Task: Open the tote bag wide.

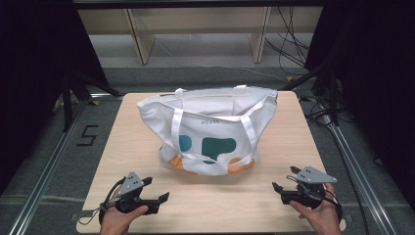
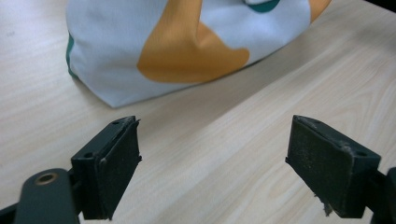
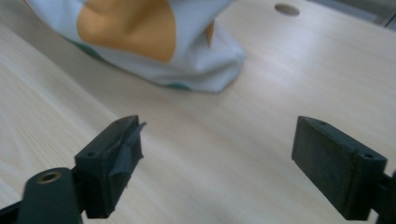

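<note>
At the near left of the light wooden table (image 1: 127, 147), the left claw (image 1: 157, 190) sits in a hand with its 2 jaws spread wide, grasping nothing. A white tote bag (image 1: 210, 129) with teal and orange shapes stands open at the table's middle, just beyond both claws. At the near right, the right claw (image 1: 284, 178) is likewise released, jaws apart over bare wood.

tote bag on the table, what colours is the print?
White fabric tote bag with teal and orange blob shapes, plus small grey lettering. High view shows it best.
</note>
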`<state>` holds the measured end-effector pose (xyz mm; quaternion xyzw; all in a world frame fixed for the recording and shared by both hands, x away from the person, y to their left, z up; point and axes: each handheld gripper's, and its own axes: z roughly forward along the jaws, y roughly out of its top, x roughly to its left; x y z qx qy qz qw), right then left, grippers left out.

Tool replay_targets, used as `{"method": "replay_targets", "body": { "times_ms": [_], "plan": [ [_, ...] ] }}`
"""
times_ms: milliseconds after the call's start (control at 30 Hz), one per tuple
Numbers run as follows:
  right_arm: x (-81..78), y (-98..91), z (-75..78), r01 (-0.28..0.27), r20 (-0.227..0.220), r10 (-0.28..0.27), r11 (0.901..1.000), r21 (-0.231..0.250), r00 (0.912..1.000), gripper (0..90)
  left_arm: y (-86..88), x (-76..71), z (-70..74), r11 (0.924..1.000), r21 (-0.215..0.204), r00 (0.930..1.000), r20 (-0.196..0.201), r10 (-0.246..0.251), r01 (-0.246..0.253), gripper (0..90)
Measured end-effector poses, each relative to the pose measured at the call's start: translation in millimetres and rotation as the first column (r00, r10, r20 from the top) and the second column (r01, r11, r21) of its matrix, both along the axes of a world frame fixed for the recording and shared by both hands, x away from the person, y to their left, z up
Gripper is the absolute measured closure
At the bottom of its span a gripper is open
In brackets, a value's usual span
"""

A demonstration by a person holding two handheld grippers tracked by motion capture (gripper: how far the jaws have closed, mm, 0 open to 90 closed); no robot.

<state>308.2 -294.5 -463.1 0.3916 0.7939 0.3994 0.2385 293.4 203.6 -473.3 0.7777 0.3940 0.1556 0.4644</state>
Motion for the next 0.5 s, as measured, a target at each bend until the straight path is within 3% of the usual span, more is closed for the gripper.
{"method": "replay_targets", "body": {
  "times_ms": [33,100,167,200,233,267,300,367,433,467,500],
  "plan": [
    [2.9,-2.2,3.2,-0.018,0.044,0.019,0.9995,-0.027,0.9989,18.7,-0.6,0.2,3.7,0.9999,-0.008,0.9999,0.002,0.01,-0.01,16.1],
    [6.6,-2.2,15.8,-0.014,0.069,0.016,0.9996,-0.025,0.9975,20.9,-0.6,2.1,8.7,0.9999,-0.011,0.9999,0.013,0.008,-0.008,17.2],
    [6.9,-0.8,21.7,-0.013,0.05,0.014,0.9999,-0.011,0.9987,24.4,-1.5,4.4,16.0,0.9999,-0.012,0.9999,0.014,0.009,-0.008,18.2],
    [10.6,0.8,31.4,-0.029,0.063,0.03,0.9996,-0.006,0.9976,32.2,-1.7,6.0,19.2,0.9999,-0.016,0.9999,0.015,0.002,-0.002,27.0],
    [10.6,0.8,31.4,-0.029,0.063,0.03,0.9996,-0.006,0.9976,32.2,-1.6,7.1,21.7,0.9999,-0.016,0.9998,0.022,0.0,0.0,27.0],
    [12.0,3.1,40.8,-0.061,0.073,0.06,0.9981,0.008,0.9955,47.0,-1.1,8.9,25.6,0.9999,-0.012,0.9993,0.037,-0.009,0.009,35.0],
    [12.0,3.1,40.8,-0.061,0.073,0.06,0.9981,0.008,0.9955,47.0,-1.8,9.2,30.2,0.9996,-0.027,0.9994,0.033,-0.006,0.007,35.0],
    [15.4,6.8,53.9,-0.093,0.101,0.091,0.9956,0.014,0.9907,59.9,-1.7,10.8,39.5,0.9992,-0.04,0.9982,0.059,-0.005,0.007,48.6],
    [18.6,13.6,72.6,-0.144,0.142,0.142,0.9896,0.005,0.9796,74.6,-2.1,16.3,56.4,0.9979,-0.053,0.9922,0.121,-0.029,0.035,68.2],
    [18.6,13.6,72.6,-0.144,0.142,0.142,0.9896,0.005,0.9796,74.6,-2.1,16.3,56.4,0.9979,-0.053,0.9922,0.121,-0.029,0.035,73.7],
    [22.4,18.5,88.1,-0.175,0.199,0.175,0.9845,-0.018,0.9643,82.2,-3.3,18.1,61.3,0.9978,-0.052,0.9904,0.134,-0.034,0.041,76.1]
  ]
}}
